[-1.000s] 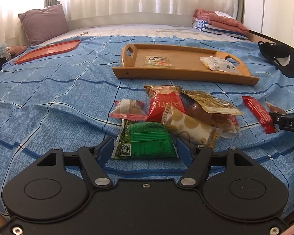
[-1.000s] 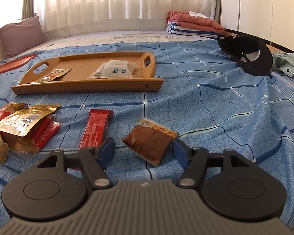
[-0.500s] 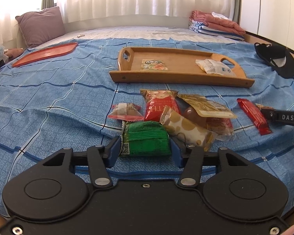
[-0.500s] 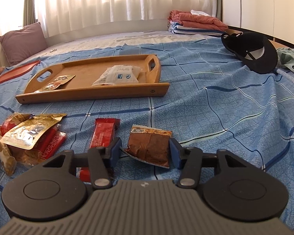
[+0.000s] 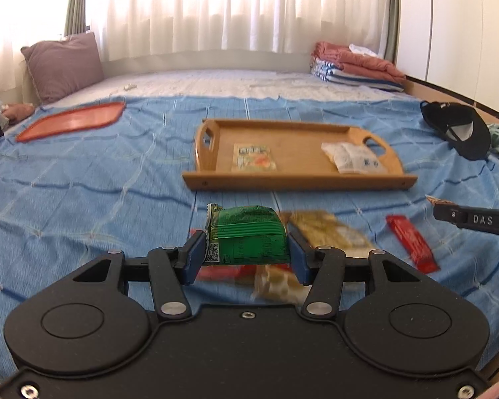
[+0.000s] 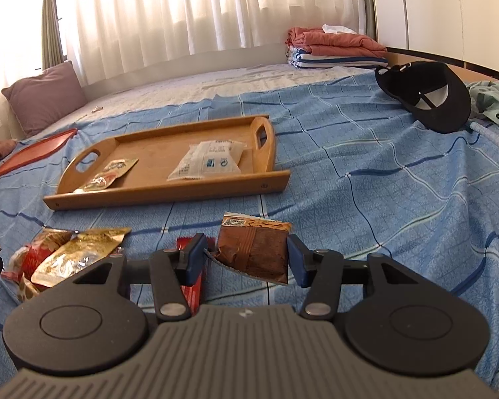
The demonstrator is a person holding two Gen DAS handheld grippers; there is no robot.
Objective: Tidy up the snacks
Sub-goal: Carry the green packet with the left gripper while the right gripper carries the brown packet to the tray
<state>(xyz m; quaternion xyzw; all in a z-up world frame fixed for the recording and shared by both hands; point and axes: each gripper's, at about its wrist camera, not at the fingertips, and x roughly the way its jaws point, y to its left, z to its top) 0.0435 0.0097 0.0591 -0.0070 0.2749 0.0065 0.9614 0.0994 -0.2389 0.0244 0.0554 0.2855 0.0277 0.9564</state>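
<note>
A green snack packet [image 5: 246, 239] is pinched between the blue pads of the left gripper [image 5: 246, 256] and held clear of the bedspread; a brown snack packet [image 6: 254, 251] is clamped likewise in the right gripper [image 6: 246, 257]. The step in hand is judged to be the carry to the wooden tray [image 6: 164, 193], where two packets already lie. A forward reach and release over bare tray floor is called for next. A blue checked bedspread [image 6: 382, 199] is spread beneath, with curtains [image 5: 216, 10] behind.
</note>
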